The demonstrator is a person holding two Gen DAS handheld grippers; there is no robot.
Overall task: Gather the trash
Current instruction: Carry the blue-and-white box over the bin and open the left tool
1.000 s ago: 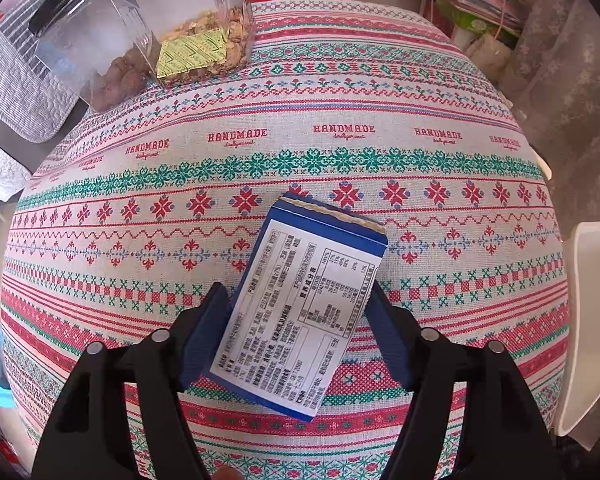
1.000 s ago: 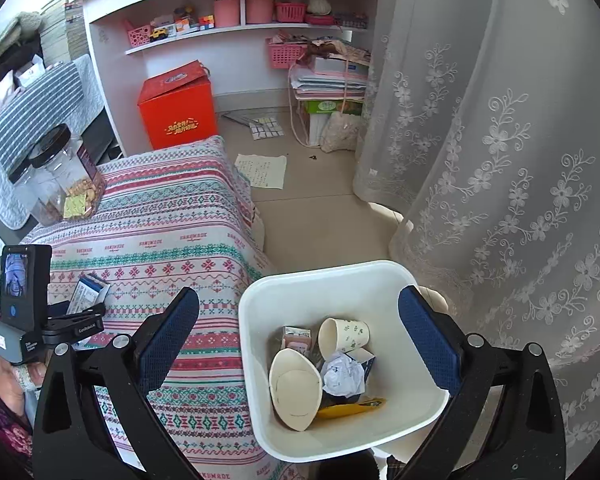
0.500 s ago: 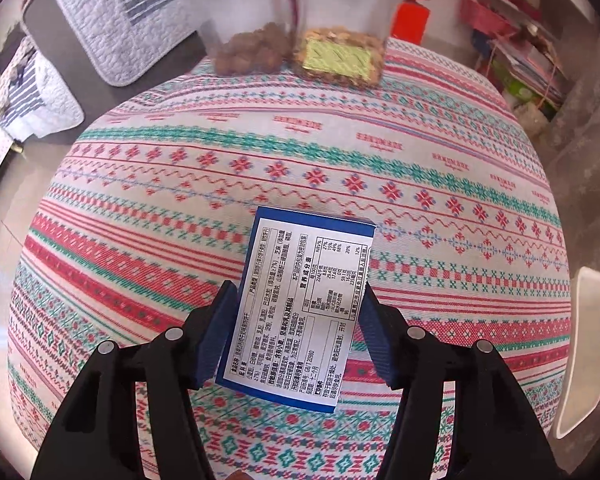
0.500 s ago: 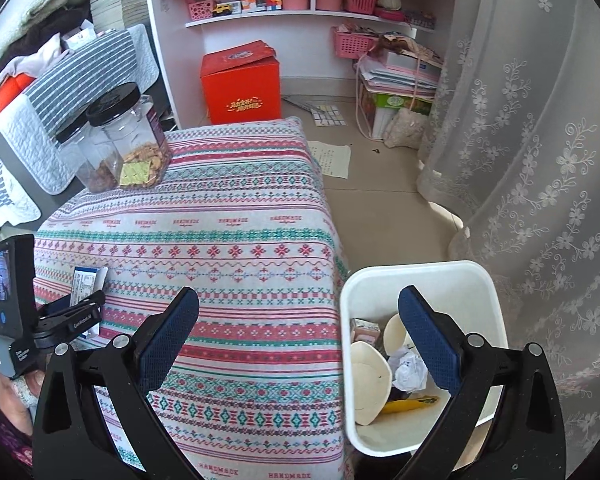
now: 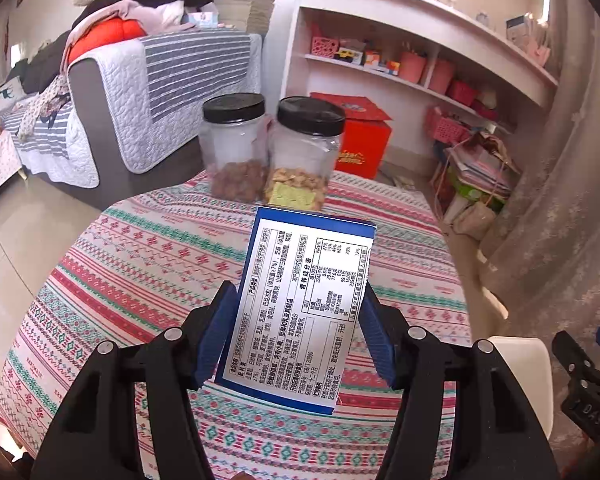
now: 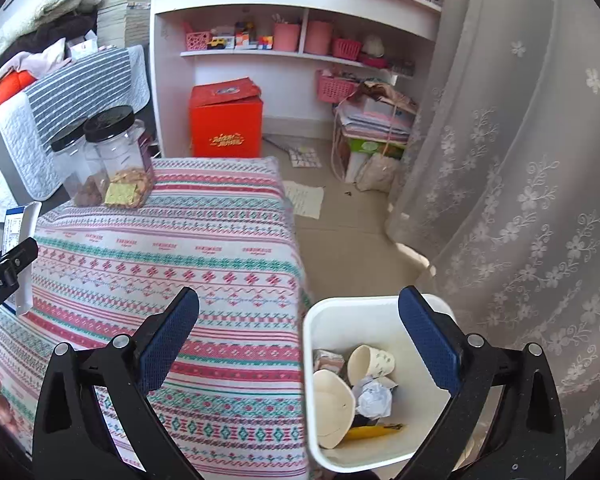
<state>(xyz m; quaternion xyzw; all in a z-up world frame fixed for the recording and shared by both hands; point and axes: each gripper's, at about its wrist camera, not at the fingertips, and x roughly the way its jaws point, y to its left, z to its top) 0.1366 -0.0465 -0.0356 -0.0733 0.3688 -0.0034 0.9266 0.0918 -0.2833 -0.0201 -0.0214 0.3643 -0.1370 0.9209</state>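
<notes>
My left gripper (image 5: 296, 336) is shut on a blue and white snack box (image 5: 300, 304), label side up, and holds it lifted above the patterned tablecloth (image 5: 148, 264). The box and left gripper also show at the left edge of the right wrist view (image 6: 18, 236). My right gripper (image 6: 300, 344) is open and empty, above the table's right edge and a white trash bin (image 6: 364, 312). The bin holds paper cups (image 6: 370, 362), crumpled paper (image 6: 374, 400) and other scraps.
Two clear jars with black lids (image 5: 268, 152) stand at the table's far edge. Behind are a red box (image 6: 226, 120), white shelves (image 6: 292, 52), a covered sofa (image 5: 148, 88) and a lace curtain (image 6: 520, 160) on the right. Papers lie on the floor (image 6: 306, 198).
My left gripper has lifted the box off the table and tilted up, so the jars and room came into view. My right gripper has shifted slightly; the bin stays under its right finger.
</notes>
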